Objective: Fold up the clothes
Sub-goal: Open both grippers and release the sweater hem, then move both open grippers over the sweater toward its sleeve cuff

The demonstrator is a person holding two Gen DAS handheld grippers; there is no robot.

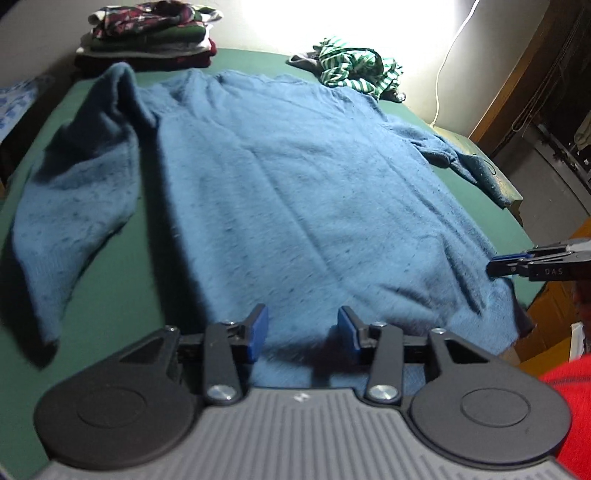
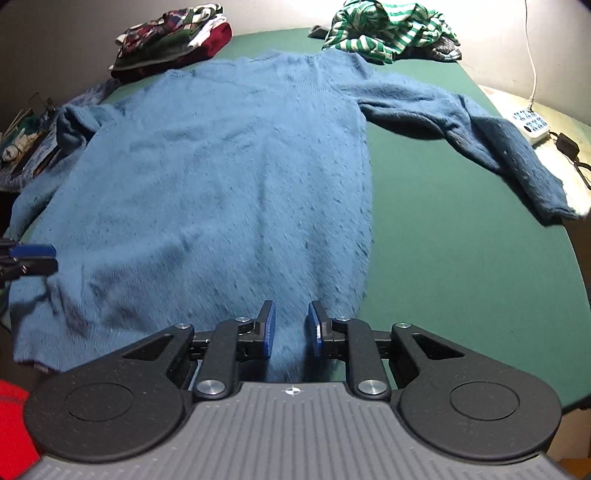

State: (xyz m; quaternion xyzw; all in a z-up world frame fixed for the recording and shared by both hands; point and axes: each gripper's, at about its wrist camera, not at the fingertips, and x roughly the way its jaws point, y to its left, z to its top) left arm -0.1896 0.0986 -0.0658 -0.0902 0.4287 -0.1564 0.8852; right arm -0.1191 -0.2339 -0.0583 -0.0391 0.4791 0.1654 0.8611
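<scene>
Spread fingers (image 1: 258, 334) of both grippers flank the blue sweater's (image 1: 295, 177) hem.

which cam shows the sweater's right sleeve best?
Right wrist: the blue sweater has its right sleeve in view from shoulder to cuff. Left wrist shows that sleeve small, bunched at the table edge.

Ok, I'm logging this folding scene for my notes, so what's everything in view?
blue sweater: one, blue, spread flat across the green table, sleeves out
green table: one, green, under everything
folded pile: one stack, maroon, green, white, far left corner
striped garment: one, green and white, crumpled, far right
power strip: one, white, right of the table, cable attached
left gripper: one, black, blue pads, open over the hem
right gripper: one, same, open over the hem
</scene>
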